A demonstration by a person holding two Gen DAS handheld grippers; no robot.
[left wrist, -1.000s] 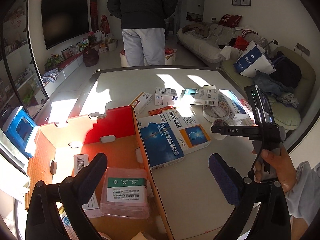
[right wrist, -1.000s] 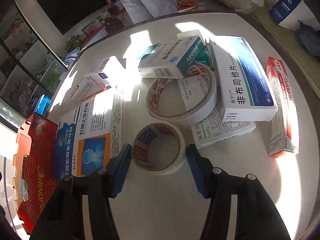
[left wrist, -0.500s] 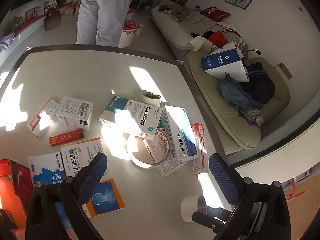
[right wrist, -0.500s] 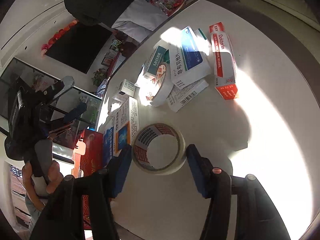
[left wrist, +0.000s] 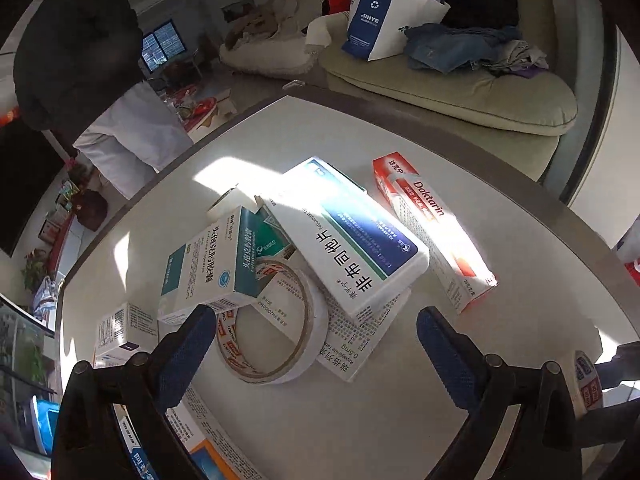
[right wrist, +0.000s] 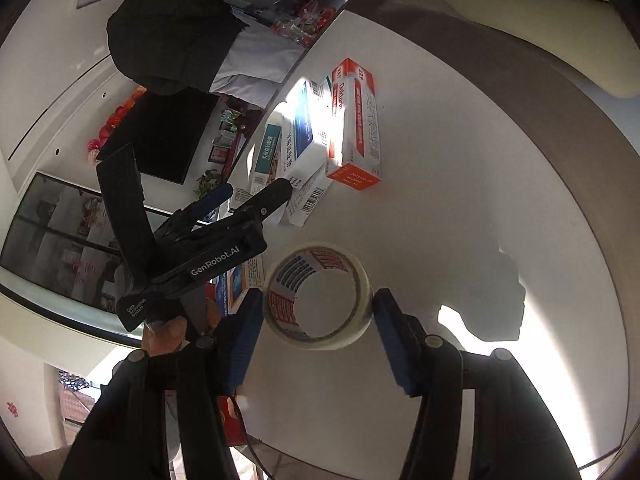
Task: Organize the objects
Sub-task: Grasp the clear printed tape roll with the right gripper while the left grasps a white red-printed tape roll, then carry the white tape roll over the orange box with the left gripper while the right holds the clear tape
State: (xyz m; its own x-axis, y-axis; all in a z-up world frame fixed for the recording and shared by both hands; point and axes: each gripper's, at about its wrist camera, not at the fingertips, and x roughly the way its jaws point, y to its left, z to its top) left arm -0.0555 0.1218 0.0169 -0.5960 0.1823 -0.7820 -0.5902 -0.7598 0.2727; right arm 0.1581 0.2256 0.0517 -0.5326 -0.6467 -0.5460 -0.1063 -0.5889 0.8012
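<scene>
My right gripper is shut on a small white tape roll with red print, held above the white table. In the left wrist view the same tape roll shows at the lower right edge. My left gripper is open with nothing between its pads. It hangs over a large flat tape ring and a pile of medicine boxes: a white-and-blue box, a teal box and a red Daktarin box. In the right wrist view the left gripper is held by a hand.
A small barcode box and a blue-and-orange box lie to the left of the pile. A person in a dark jacket stands at the table's far side. A sofa with bags lies beyond the table edge.
My left gripper swung from over the orange cardboard box to over the pile of boxes and the tape ring. My right gripper lifted the small tape roll away from the pile and rolled.
</scene>
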